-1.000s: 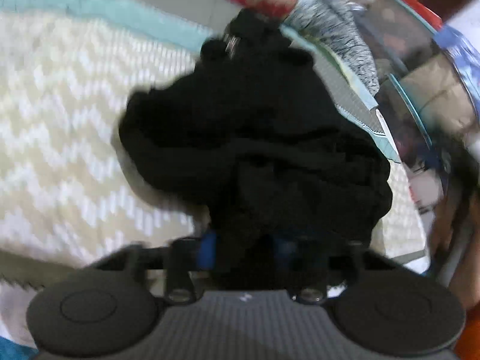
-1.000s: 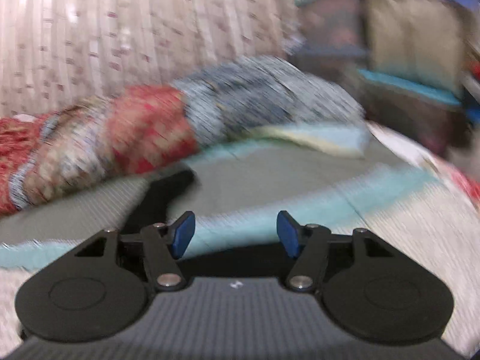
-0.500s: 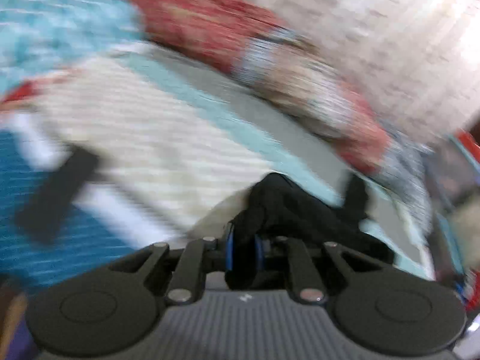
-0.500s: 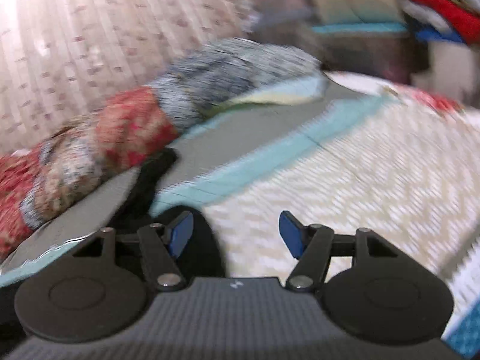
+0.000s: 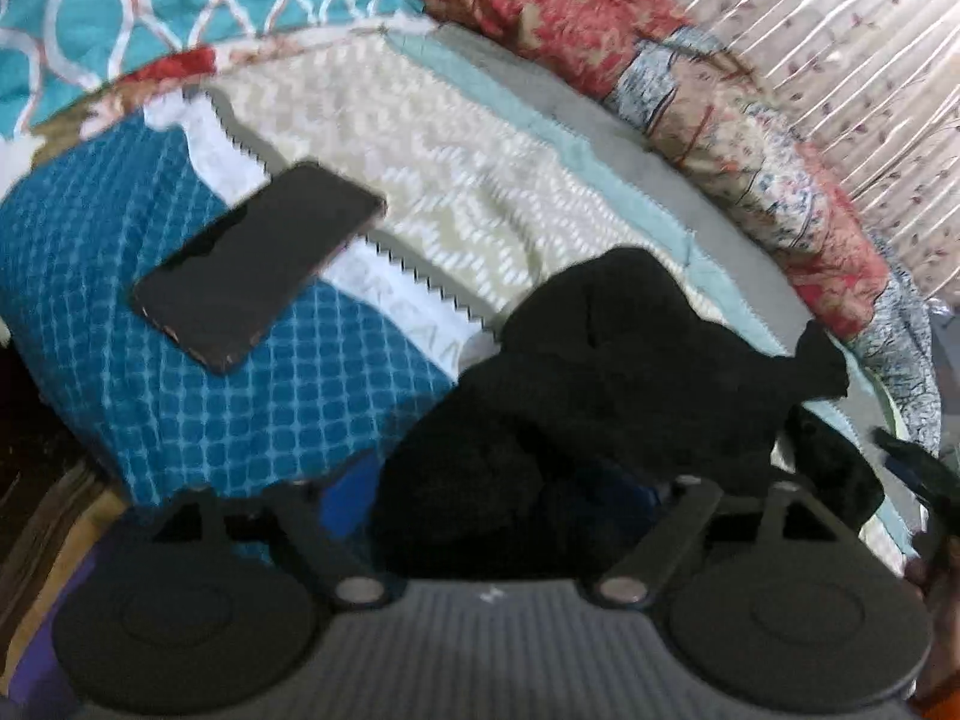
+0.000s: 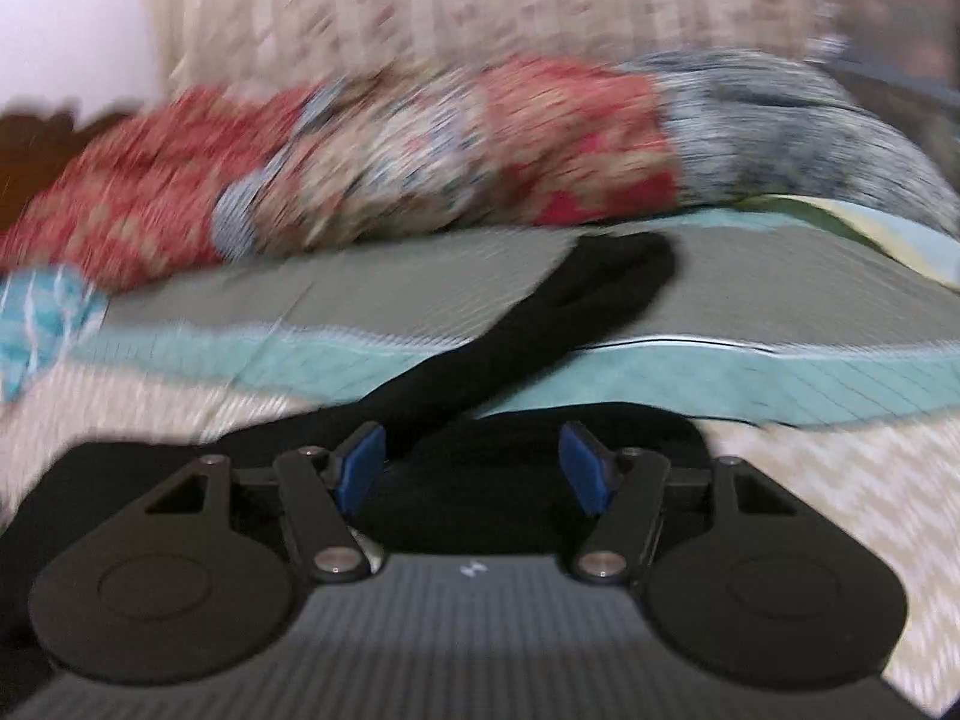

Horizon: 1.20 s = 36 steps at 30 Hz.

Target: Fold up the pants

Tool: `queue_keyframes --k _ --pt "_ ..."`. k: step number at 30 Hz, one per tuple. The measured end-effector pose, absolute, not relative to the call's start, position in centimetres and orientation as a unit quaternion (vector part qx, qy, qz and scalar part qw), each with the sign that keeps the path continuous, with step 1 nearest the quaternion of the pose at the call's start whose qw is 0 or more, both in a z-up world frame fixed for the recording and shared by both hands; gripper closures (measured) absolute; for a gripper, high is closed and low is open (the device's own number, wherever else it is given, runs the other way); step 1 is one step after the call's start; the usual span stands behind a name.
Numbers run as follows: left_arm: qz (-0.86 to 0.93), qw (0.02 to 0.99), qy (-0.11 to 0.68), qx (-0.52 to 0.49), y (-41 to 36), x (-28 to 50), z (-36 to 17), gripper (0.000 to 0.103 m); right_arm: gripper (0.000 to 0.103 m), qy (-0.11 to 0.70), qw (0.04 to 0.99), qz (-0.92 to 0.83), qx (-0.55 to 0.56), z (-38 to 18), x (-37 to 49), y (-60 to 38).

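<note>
The black pants point(image 5: 612, 372) lie bunched on the bed, right in front of my left gripper point(image 5: 492, 498). Its jaws stand wide apart with black cloth heaped between them, which hides the right pad. In the right wrist view a black pant leg point(image 6: 540, 324) runs from the gripper up to the grey band of the quilt. My right gripper point(image 6: 474, 468) is open, low over the black cloth, and its blue pads point(image 6: 360, 468) hold nothing.
A black phone point(image 5: 258, 264) lies on a blue checked cloth point(image 5: 180, 360) at the left. The zigzag quilt point(image 5: 450, 180) covers the bed. A rolled red floral blanket point(image 6: 420, 156) lies along the far side, by a curtain point(image 5: 810, 60).
My left gripper has opened from shut on the pants, and the cloth now lies loose between its jaws. My right gripper has swung down over the pant leg, still open.
</note>
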<state>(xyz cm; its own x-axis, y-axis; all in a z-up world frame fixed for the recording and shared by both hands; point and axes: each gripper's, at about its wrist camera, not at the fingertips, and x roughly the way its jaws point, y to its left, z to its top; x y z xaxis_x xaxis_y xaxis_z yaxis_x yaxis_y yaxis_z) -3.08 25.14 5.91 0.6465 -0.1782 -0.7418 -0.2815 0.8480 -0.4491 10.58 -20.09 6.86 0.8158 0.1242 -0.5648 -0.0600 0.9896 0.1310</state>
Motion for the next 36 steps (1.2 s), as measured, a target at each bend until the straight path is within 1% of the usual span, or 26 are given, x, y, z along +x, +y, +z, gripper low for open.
queue_keyframes --k 4,6,7,8,9,10,12,14,16,18,19,20,22,25,27,28,29,30,31,32,34,36 --pt "0.043 0.872 0.402 -0.276 27.0 -4.7 6.9 0.022 0.035 0.363 0.927 0.091 0.005 4.3 14.0 -17.0" --pt "0.044 0.872 0.402 -0.275 27.5 -5.8 7.3 0.022 0.035 0.392 0.917 0.080 -0.013 3.0 14.5 -16.0" --pt "0.039 0.872 0.404 -0.274 27.6 -6.3 7.3 0.022 0.036 0.404 0.912 0.070 -0.019 2.3 15.1 -16.0" --pt "0.031 0.871 0.407 -0.275 27.3 -6.7 7.2 0.022 0.047 0.414 0.908 0.065 -0.022 1.7 15.7 -16.1" --pt "0.016 0.867 0.414 -0.279 26.8 -6.9 7.0 0.022 0.066 0.421 0.904 0.062 -0.023 1.2 16.1 -16.3" --pt "-0.001 0.863 0.420 -0.282 26.3 -7.0 6.6 0.022 0.074 0.427 0.902 0.052 -0.023 0.9 16.4 -16.6" --pt "-0.041 0.855 0.434 -0.280 24.4 -6.7 5.8 0.022 0.074 0.408 0.912 0.033 0.019 1.8 16.2 -18.0" --pt "-0.063 0.849 0.451 -0.269 22.3 -5.9 4.9 0.021 0.076 0.354 0.931 0.006 0.088 4.3 15.3 -20.8" --pt "-0.079 0.845 0.465 -0.253 20.2 -4.5 4.0 0.014 0.076 0.294 0.944 -0.051 0.138 7.0 14.2 -24.3" --pt "-0.074 0.848 0.469 -0.234 18.9 -3.1 3.3 0.010 0.076 0.233 0.948 -0.114 0.185 9.9 12.9 -28.9" --pt "-0.069 0.851 0.468 -0.227 18.3 -2.2 3.1 0.007 0.071 0.215 0.946 -0.141 0.199 10.8 12.4 -30.6" --pt "-0.065 0.853 0.466 -0.225 17.9 -1.6 3.0 0.007 0.057 0.200 0.940 -0.172 0.217 11.7 11.8 -33.0" --pt "-0.062 0.856 0.464 -0.220 17.4 -0.8 2.9 0.006 0.035 0.193 0.925 -0.221 0.240 12.4 10.6 -36.5" --pt "-0.061 0.857 0.463 -0.217 16.9 -0.5 2.7 0.004 0.036 0.188 0.916 -0.249 0.252 12.2 7.7 -39.5" --pt "-0.060 0.859 0.463 -0.209 16.8 -0.7 2.5 0.004 0.036 0.200 0.915 -0.246 0.251 11.0 5.9 -40.3" --pt "-0.057 0.863 0.460 -0.203 16.6 -0.8 2.4 0.013 0.036 0.210 0.914 -0.245 0.246 10.3 5.4 -40.2" --pt "-0.054 0.867 0.456 -0.194 16.4 -0.9 2.4 0.023 0.036 0.218 0.914 -0.242 0.243 9.6 5.0 -40.1" --pt "-0.047 0.869 0.458 -0.179 16.1 -0.8 2.4 0.046 0.036 0.228 0.913 -0.237 0.240 8.8 4.6 -39.9" --pt "-0.042 0.870 0.461 -0.171 16.1 -0.6 2.4 0.074 0.036 0.237 0.912 -0.232 0.239 8.1 4.4 -39.4" --pt "-0.050 0.866 0.464 -0.179 16.3 -0.3 2.5 0.086 0.036 0.250 0.911 -0.225 0.240 7.1 4.4 -39.0" --pt "-0.059 0.856 0.462 -0.224 17.8 0.0 3.3 0.089 0.036 0.275 0.905 -0.209 0.248 5.3 5.1 -38.3" --pt "-0.055 0.868 0.435 -0.232 19.3 0.1 5.1 0.090 0.037 0.290 0.900 -0.198 0.259 4.3 5.7 -37.7"
